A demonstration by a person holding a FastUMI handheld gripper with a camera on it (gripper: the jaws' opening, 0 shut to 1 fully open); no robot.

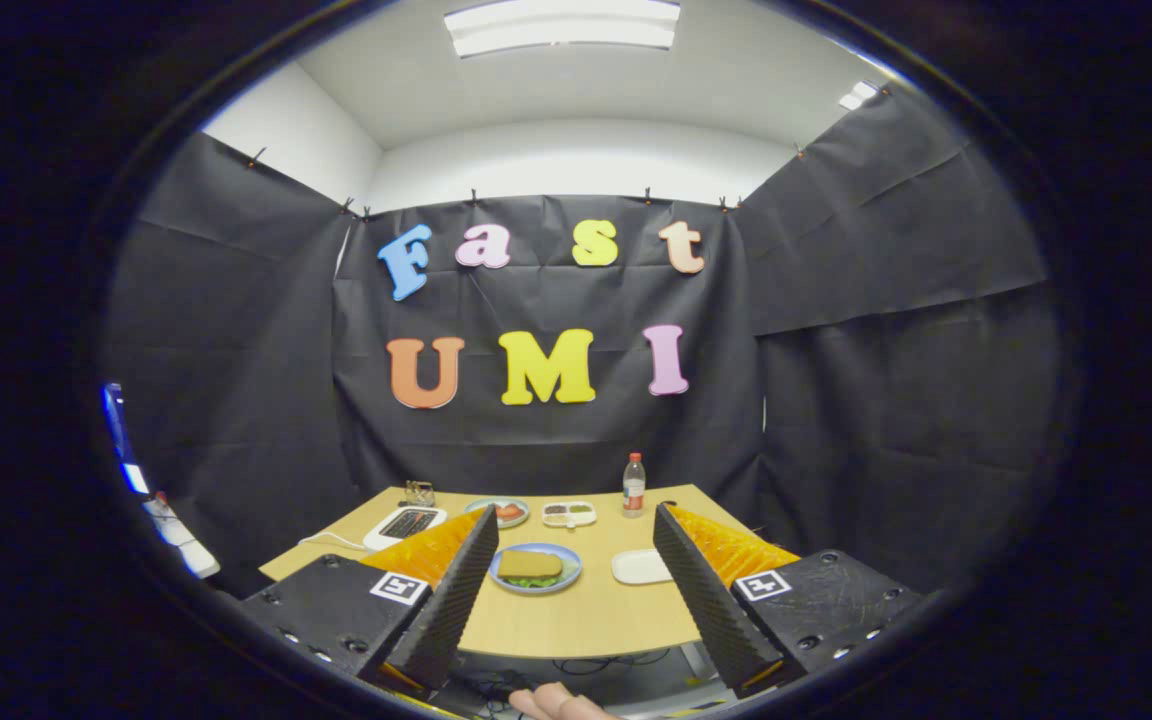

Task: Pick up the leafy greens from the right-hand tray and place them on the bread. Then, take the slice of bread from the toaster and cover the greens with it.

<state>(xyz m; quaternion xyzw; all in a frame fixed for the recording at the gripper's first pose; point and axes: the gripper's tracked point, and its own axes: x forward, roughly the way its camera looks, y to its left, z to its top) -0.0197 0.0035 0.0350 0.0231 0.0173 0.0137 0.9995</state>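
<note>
Gripper view, from where I steer: my gripper (pixel 573 540) is held back from the near edge of the table (pixel 576 620), its two fingers (pixel 456 590) spread wide apart with nothing between them. Framed in the gap between the fingers, on the wooden table, a blue plate (pixel 536 583) carries a slice of bread (pixel 529 564) lying on top of leafy greens (pixel 533 581), whose green edge shows under the slice along its near side. Just right of the plate, close to the right finger, lies a white tray (pixel 640 566); I see nothing on it. Farther back, a second blue plate (pixel 499 511) holds something red that I cannot identify, and beside it on the right sits a white divided dish (pixel 569 514) with small dark items in its compartments. A bottle (pixel 634 486) with a red cap stands upright near the far edge of the table, to the right of that dish. At the left rear of the table is a white, dark-topped appliance (pixel 404 524) with a cable running off to the left; behind it stands a small wire-like object (pixel 420 492) too small for me to make out. A fingertip (pixel 561 704) shows below the table's near edge, between the gripper's bases.
</note>
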